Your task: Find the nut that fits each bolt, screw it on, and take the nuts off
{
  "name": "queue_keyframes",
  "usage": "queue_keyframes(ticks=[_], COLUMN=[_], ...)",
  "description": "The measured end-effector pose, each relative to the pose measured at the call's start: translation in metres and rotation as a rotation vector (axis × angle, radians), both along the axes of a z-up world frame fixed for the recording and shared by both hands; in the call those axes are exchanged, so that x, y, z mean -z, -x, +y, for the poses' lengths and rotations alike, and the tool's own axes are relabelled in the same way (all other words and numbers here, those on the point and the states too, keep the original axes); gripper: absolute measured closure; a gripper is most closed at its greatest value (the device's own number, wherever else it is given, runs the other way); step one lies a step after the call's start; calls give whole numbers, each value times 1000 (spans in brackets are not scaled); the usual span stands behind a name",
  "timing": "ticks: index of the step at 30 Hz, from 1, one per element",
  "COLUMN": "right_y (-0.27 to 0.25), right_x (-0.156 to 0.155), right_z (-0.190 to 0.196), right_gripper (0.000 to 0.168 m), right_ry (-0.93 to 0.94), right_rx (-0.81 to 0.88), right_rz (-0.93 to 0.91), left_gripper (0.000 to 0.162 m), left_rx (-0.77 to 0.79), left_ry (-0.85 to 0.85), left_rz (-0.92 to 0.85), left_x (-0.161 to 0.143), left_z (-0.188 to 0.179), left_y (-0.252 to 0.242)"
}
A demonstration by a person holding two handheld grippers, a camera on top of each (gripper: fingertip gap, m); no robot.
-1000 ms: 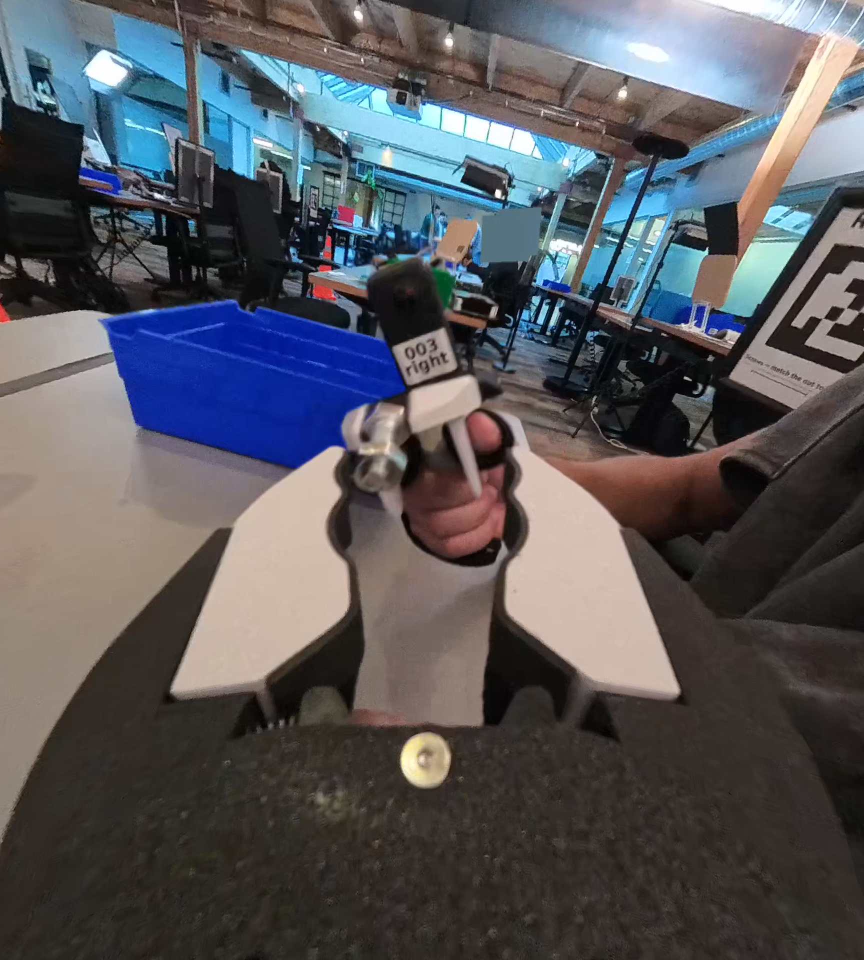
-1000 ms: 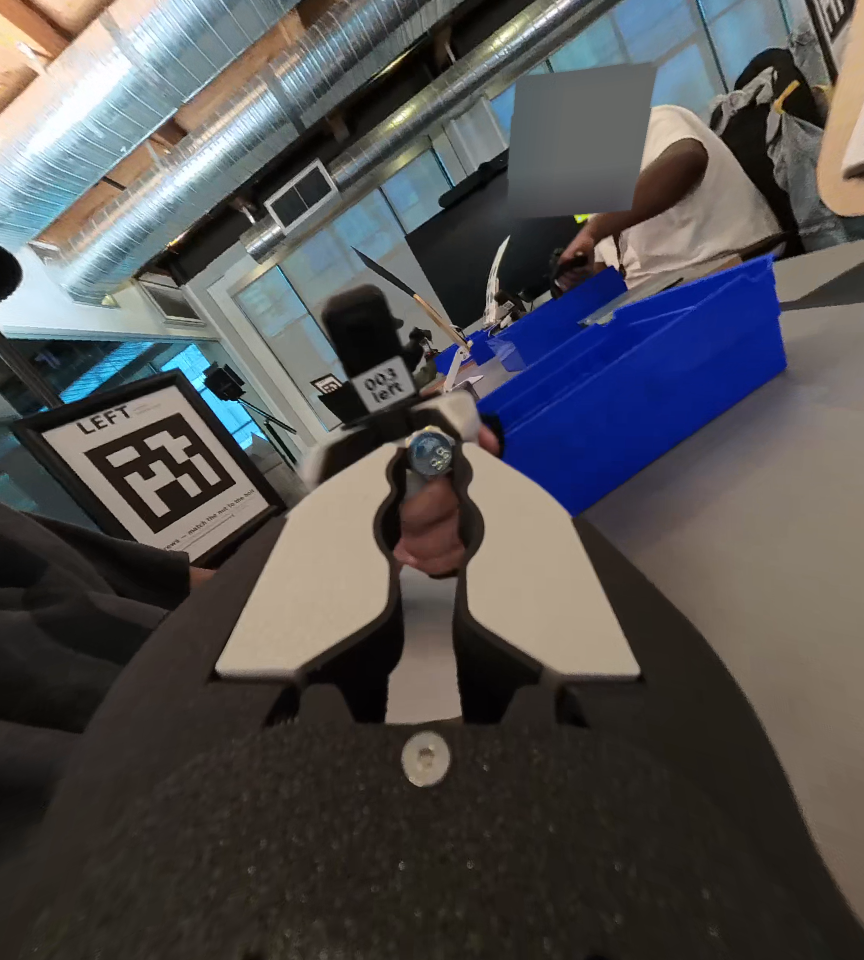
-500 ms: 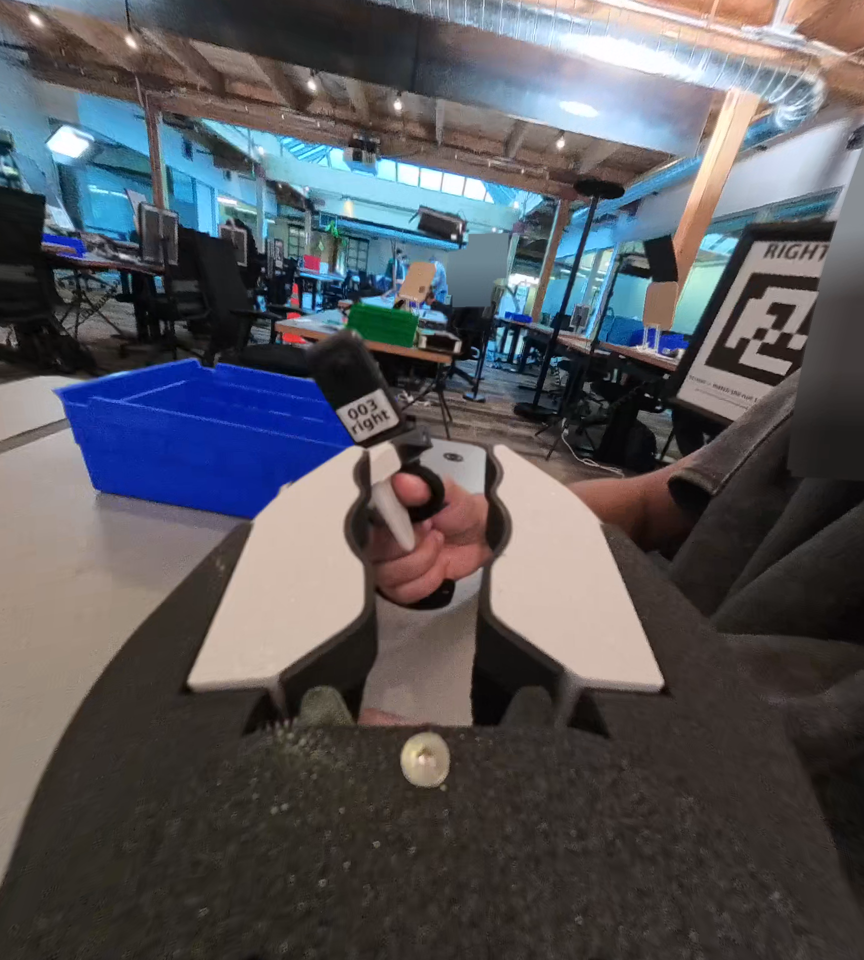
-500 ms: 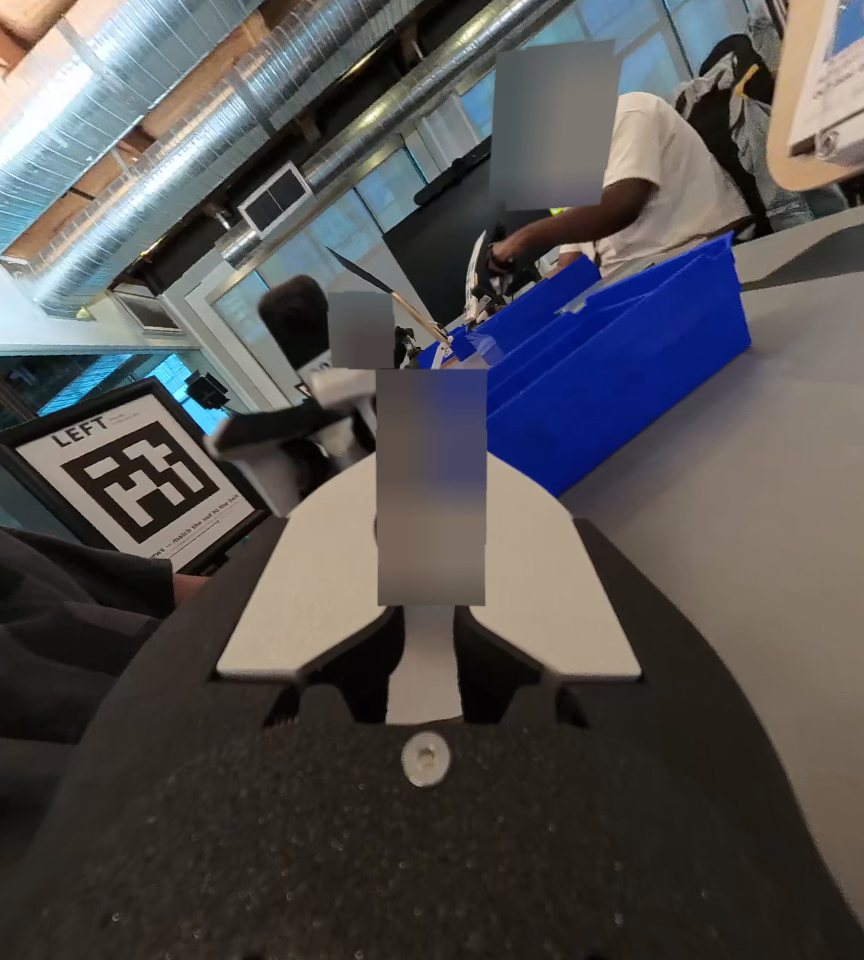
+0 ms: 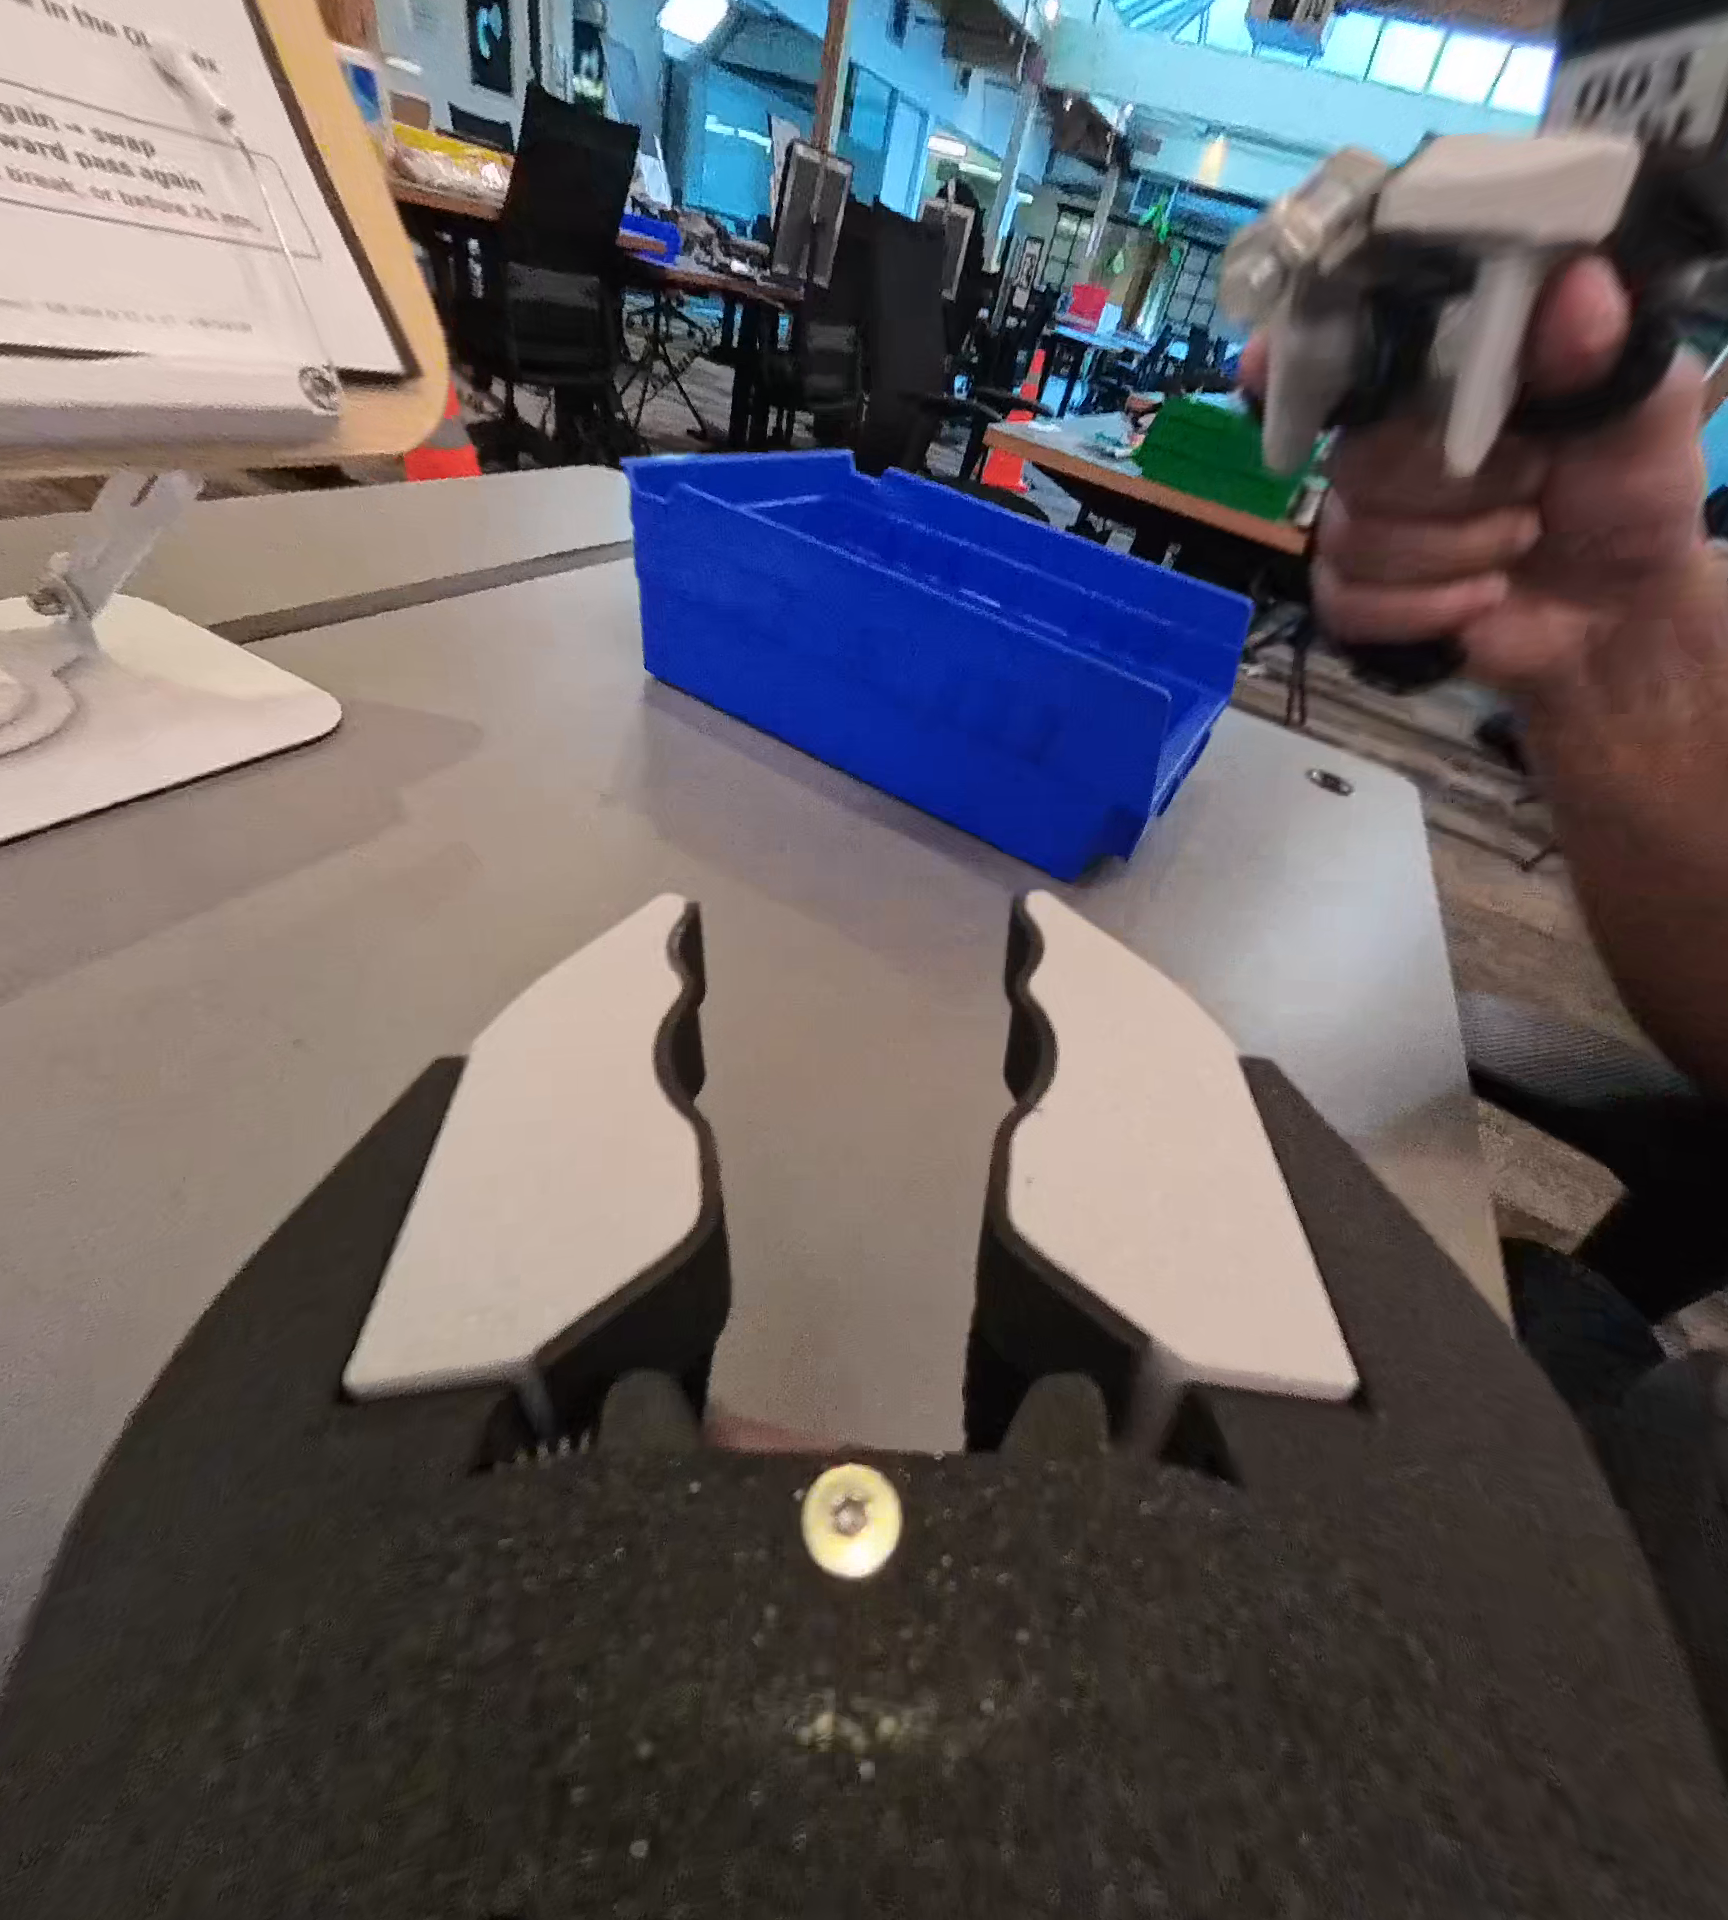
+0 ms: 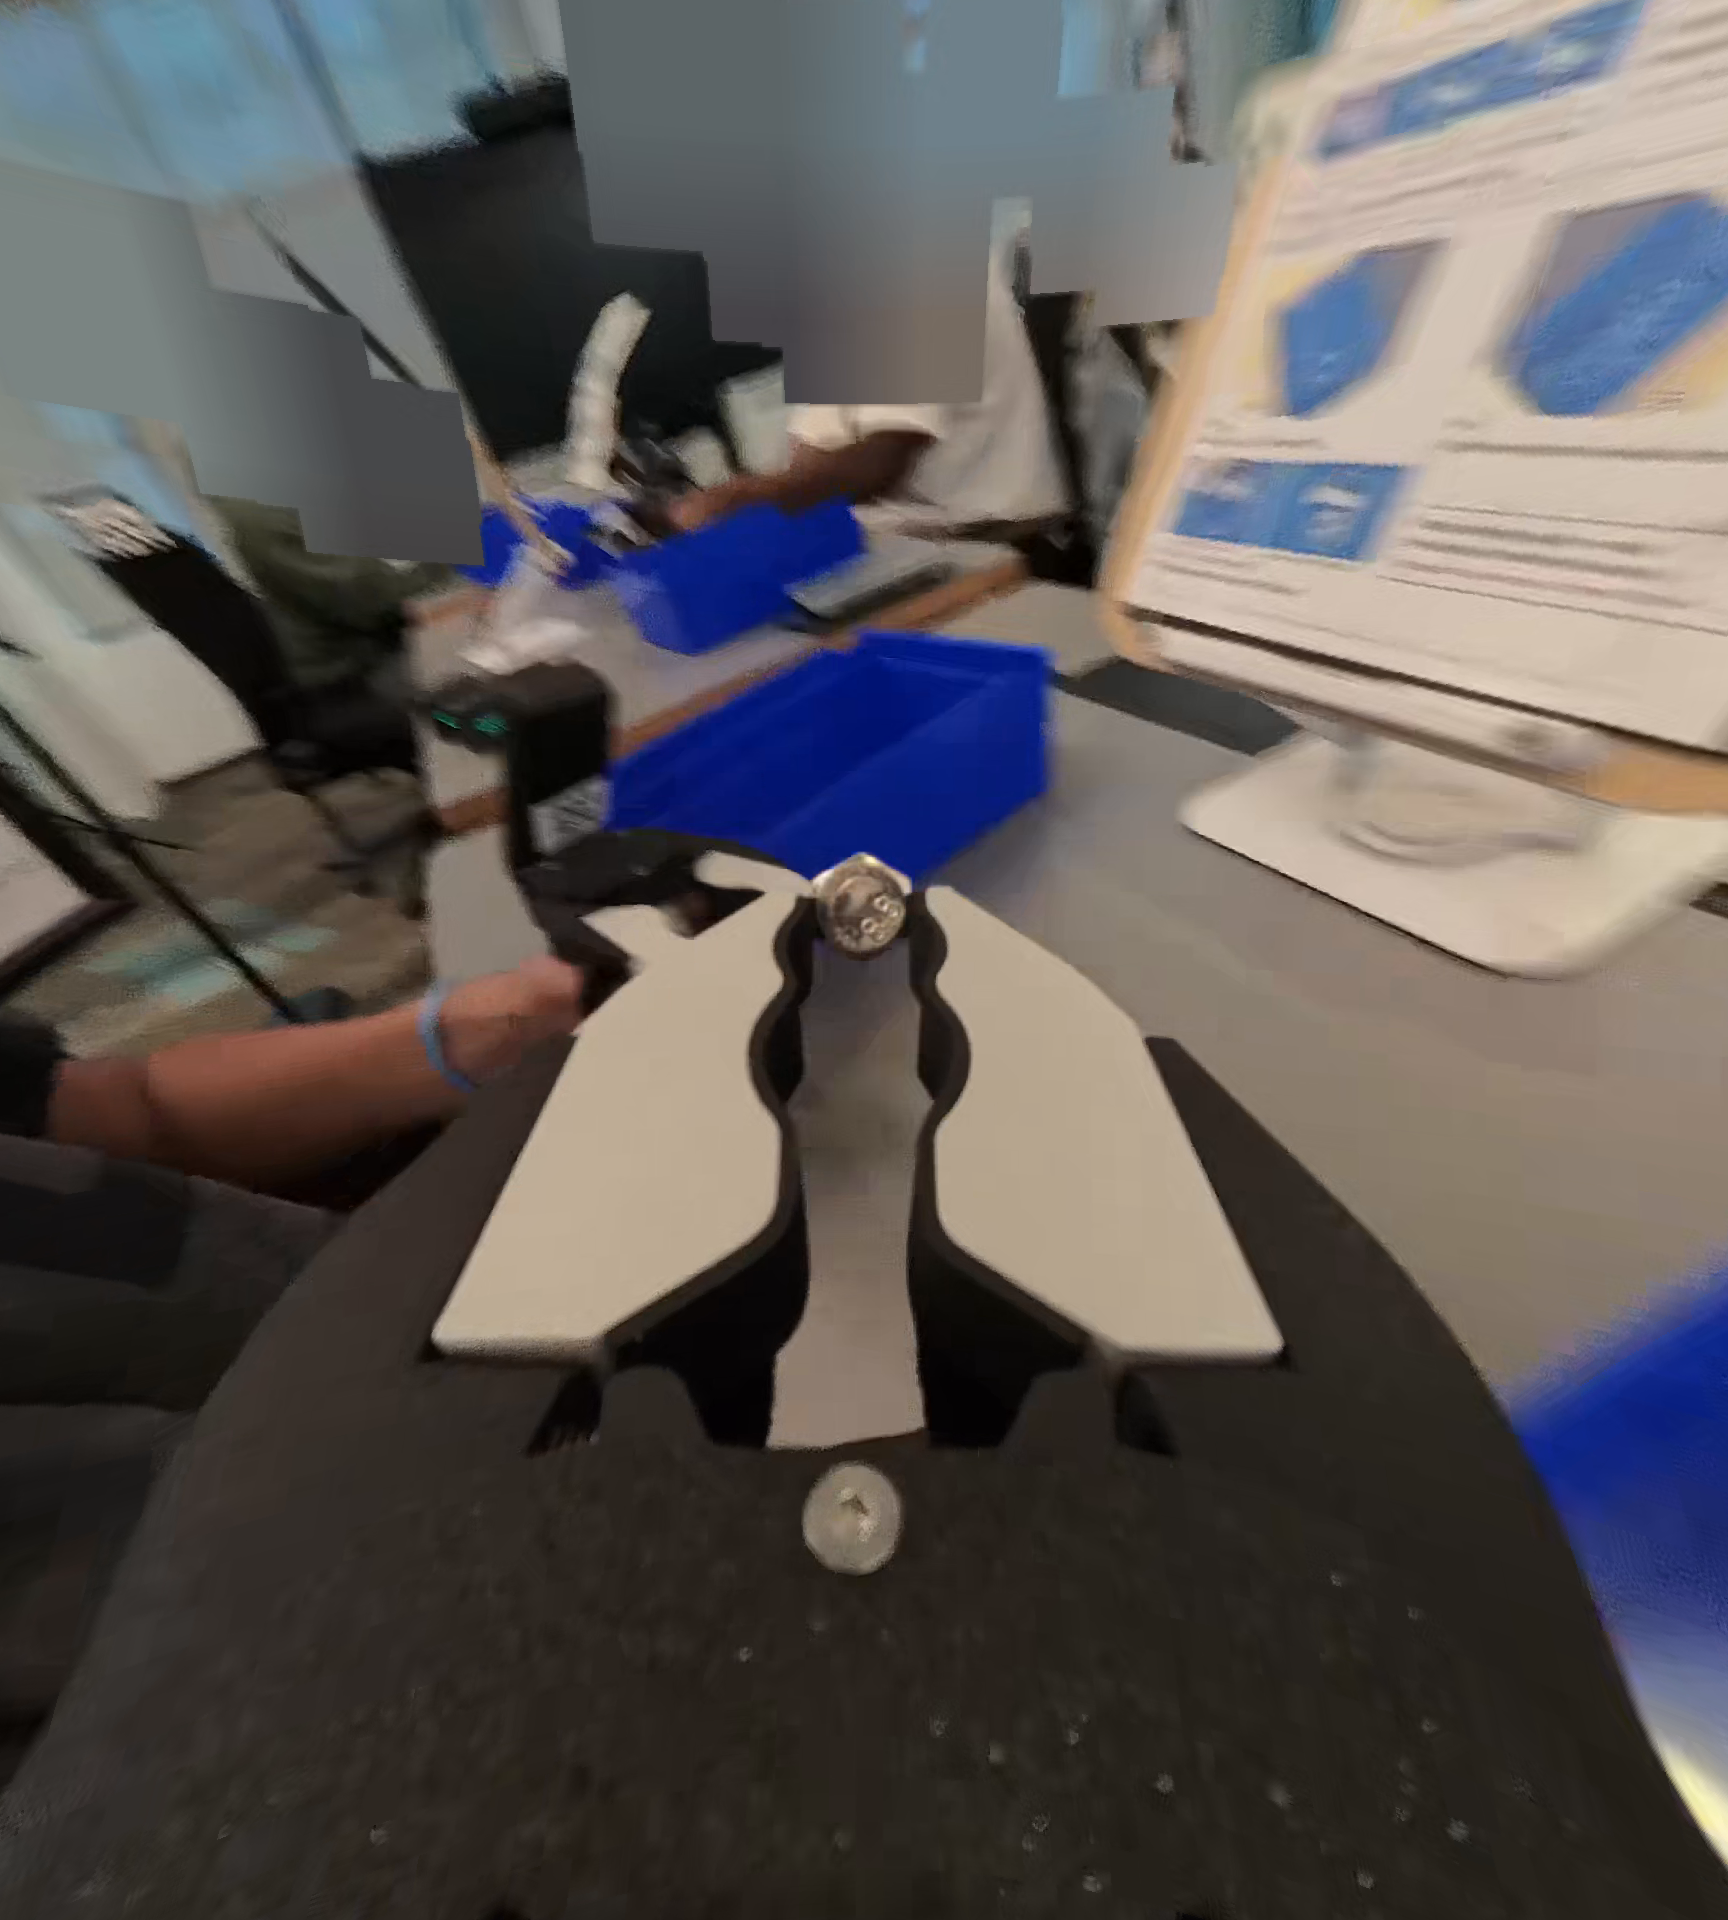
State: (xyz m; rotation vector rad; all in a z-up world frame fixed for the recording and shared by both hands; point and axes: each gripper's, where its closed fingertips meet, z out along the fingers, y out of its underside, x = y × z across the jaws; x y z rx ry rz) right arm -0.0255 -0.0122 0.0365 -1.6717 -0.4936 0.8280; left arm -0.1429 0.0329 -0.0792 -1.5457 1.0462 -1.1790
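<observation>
Here, in the left wrist view, the left claw [image 5: 852, 971] is spread wide with nothing between its pale fingers [image 5: 569, 1132], and it hangs low above the grey tabletop [image 5: 320, 935]. Beyond its tips, a blue bin [image 5: 927, 644] sits on the tabletop, far and a little to the right. At the far left a white stand [image 5: 81, 686] carries a tilted board with printed sheets [image 5: 112, 187]. High at the upper right, a hand [image 5: 1504, 520] grips the handle of the right claw [image 5: 1286, 260], which is raised well above the tabletop; a silvery piece of hardware sits at its tips, too blurred to say whether a nut is on it

In the right wrist view, motion blur softens most of the scene. The right claw [image 6: 860, 914] is drawn narrow, its tips pinching a bolt [image 6: 860, 912] whose hexagonal head faces the camera; the shank is hidden behind the head. No nut can be made out in either view. Just beyond the bolt lies the blue bin [image 6: 839, 748], with the white stand [image 6: 1442, 862] and its board [image 6: 1525, 364] to the right. At the left, a hand [image 6: 507, 1013] with a blue wristband [image 6: 439, 1034] holds the left claw [image 6: 662, 883], whose opening cannot be judged from here. A second blue shape [image 6: 1691, 1455] blurs past the near right edge
</observation>
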Motion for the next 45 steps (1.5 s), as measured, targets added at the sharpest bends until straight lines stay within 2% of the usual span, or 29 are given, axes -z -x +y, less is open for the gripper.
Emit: queue_keyframes(ticks=[2,4,6,10,12,14,20,27,35,37,39,42,45], right_y=[-69,-133,-177,-208,-206,-207,-224,-220,-217,-219,-220,-215,-189], right_x=[11,40,75,138,161,176,201,221,228,228,223,191,120], right_z=[17,33,46,66,70,75,87,121,135,136,135,130,110], right_gripper=[151,150,150,150,150,150,150,150,153,149,135,133,123], right_ry=[138,322,542,849,969,1053,1180,1118,968,927,881,732,462], right_rx=[170,297,342,282,211,183,174,207,254,282,313,378,448], right_rz=[-223,-476,-625,-797,-799,-822,-1131,-1080,-897,-847,-798,-720,-578], left_gripper=[107,108,108,109,109,109,110,109,108,108,108,108,108], left_rx=[-12,-28,-44,-146,-201,-253,-331,-367,-500,-544,-577,-588,-540], left_ry=[-30,-57,-90,-146,-123,-94,-75,-59,-53,-55,-39,-3,13], left_rz=[51,102,154,308,369,411,422,434,451,463,475,438,345], left_x=[8,16,26,50,58,64,67,66,69,71,76,74,58], left_z=[-2,-3,-4,14,27,38,59,67,81,83,84,84,70], left_y=[-3,-8,-13,-12,-6,3,21,33,69,83,96,105,91])
